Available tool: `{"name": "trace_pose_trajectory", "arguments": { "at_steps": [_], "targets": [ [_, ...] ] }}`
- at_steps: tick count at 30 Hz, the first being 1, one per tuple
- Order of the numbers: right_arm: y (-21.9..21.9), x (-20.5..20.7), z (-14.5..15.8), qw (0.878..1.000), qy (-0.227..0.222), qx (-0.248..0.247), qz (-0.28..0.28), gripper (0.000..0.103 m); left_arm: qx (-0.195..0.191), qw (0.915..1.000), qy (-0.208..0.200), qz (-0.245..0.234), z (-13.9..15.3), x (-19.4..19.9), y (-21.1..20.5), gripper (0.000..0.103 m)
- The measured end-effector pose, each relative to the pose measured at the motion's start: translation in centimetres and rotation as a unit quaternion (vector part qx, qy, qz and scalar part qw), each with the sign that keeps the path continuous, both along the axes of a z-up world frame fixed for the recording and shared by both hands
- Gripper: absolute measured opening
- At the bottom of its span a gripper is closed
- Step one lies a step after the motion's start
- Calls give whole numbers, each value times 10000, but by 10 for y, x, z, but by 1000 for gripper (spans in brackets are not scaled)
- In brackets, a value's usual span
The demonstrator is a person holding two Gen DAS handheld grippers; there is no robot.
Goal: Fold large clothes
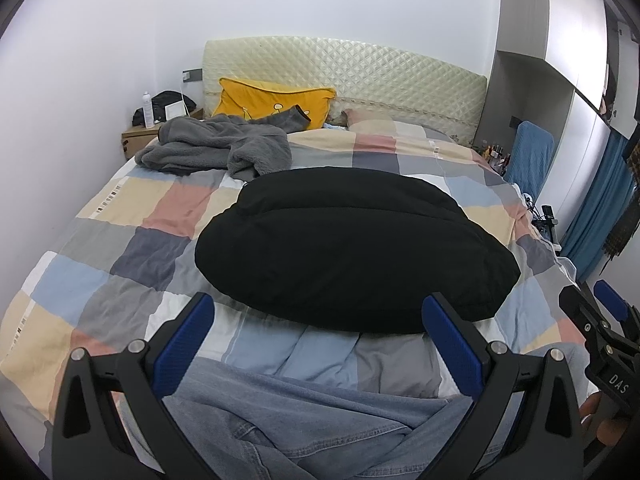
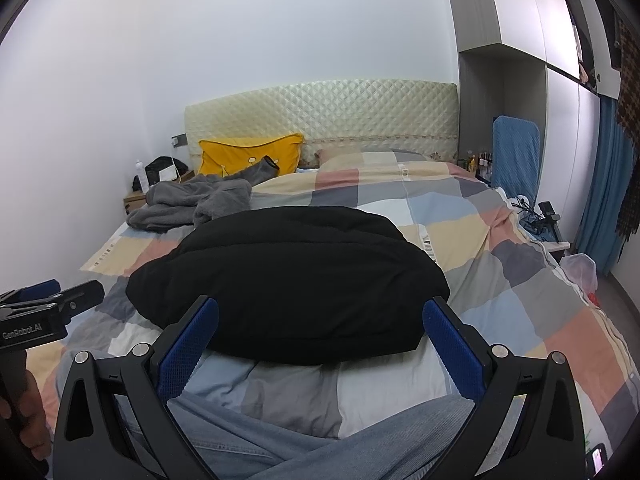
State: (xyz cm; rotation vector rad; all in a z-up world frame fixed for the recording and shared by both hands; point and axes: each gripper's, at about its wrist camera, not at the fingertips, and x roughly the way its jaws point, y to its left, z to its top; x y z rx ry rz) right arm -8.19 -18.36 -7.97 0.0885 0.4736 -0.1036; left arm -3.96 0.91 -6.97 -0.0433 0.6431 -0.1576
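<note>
Bed [image 1: 100, 240] fills nearly everything ahead of you, spread with a checked quilt [image 2: 500, 280] in pale blue, grey, cream and pink, and backed by a cream quilted headboard [image 1: 360, 80]. On the middle of that quilt lies the large black garment [image 1: 352, 248] — folded into a thick rounded bundle, its near edge just beyond your fingertips in both views. Closer to you, at the foot of the bed, a pair of light blue jeans [image 1: 280, 420] lies crumpled under both tools, touching neither pad as far as can be seen. Far up on the left side of the bed a grey fleece garment [image 1: 216, 148] sits in a loose heap, one end resting against a yellow pillow [image 1: 272, 100] propped on the headboard. A blue padded chair back [image 2: 516, 156] stands at the right of the bed, and a small wooden nightstand [image 1: 138, 138] at the left. Your left gripper [image 1: 316, 344] is spread wide with nothing between its blue pads [image 1: 180, 352]; your right gripper [image 2: 320, 348] is equally wide and empty — the two tools hover side by side, near each other but apart.
</note>
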Motion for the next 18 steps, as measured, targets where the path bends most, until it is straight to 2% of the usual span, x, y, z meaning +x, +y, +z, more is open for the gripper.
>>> {"name": "trace_pose_trajectory", "arguments": {
  "at_steps": [18],
  "targets": [
    [-1,-4,6,10000,-36,14,-3,103,-27,10000,4,-7,2,0,-2,103]
  ]
}}
